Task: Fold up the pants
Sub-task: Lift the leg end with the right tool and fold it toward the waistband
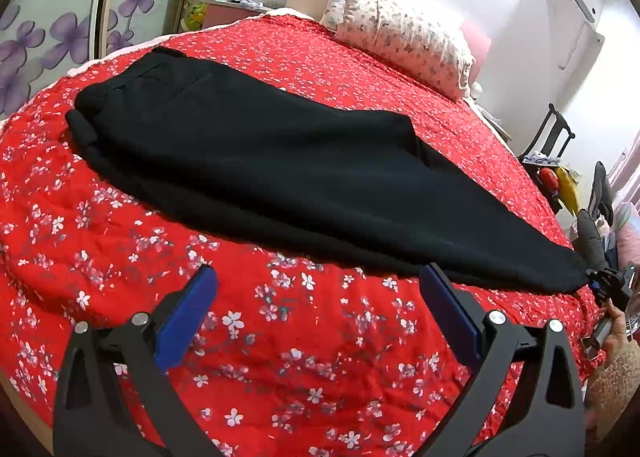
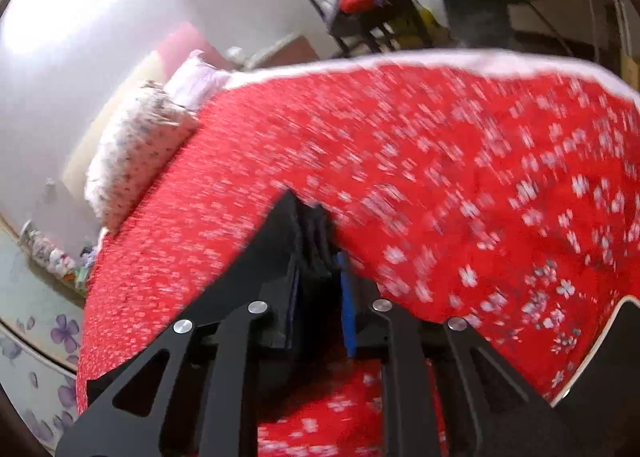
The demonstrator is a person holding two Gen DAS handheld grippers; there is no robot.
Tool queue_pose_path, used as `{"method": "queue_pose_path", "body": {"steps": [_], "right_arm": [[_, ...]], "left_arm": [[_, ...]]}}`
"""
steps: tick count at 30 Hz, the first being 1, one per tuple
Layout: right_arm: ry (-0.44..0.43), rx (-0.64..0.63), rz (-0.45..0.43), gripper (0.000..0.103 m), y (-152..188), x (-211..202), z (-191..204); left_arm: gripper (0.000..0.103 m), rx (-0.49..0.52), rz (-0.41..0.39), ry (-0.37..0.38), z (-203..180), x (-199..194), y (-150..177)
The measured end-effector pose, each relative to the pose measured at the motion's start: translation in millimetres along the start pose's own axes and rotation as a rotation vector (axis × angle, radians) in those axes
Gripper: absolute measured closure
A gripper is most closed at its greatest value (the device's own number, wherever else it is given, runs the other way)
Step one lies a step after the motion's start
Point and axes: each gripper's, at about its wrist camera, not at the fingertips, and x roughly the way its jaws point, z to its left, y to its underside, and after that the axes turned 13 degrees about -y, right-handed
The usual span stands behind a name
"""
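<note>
While the black pants [image 1: 248,161] lie flat across the red floral bedspread [image 1: 280,357] at frame centre, the left gripper [image 1: 316,293] hovers wide open and empty; the right gripper [image 2: 316,241], jaws closed on dark cloth, apparently pins the leg hem at right for folding.

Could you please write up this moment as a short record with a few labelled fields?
surface: bed with red flowered cover
garment: black pants lying flat, legs together
left gripper: open, over the cover near the pants, touching nothing
right gripper: shut on the pants' hem end
pillow: at the head of the bed
</note>
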Motion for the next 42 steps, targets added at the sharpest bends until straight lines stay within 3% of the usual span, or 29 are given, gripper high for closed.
{"method": "queue_pose_path", "body": {"steps": [5,11,17,21,27,30,42], "right_arm": [[-0.111,-0.127,-0.013,0.086,-2,-9,59],[-0.288,-0.246,0.056,0.086,16,5,157],[-0.437,-0.334,0.239,0.086,82,46,249],[-0.503,-0.333,0.367,0.086,136,75,287],[-0.497,-0.354,0.565,0.086,222,112,320],[-0.488,-0.367,0.612,0.086,249,119,326],[-0.493,-0.418,0.628,0.086,275,112,342]], "left_arm": [[0.002,-0.004,-0.009,0.006,3,-5,1],[0.002,-0.035,-0.015,0.019,11,-14,4],[0.002,-0.060,-0.033,0.020,22,-27,7],[0.002,-0.092,-0.040,0.022,34,-36,12],[0.002,-0.123,-0.042,0.018,47,-45,19],[0.002,-0.136,-0.040,0.017,54,-47,22],[0.002,-0.130,-0.039,0.036,49,-46,21]]}}
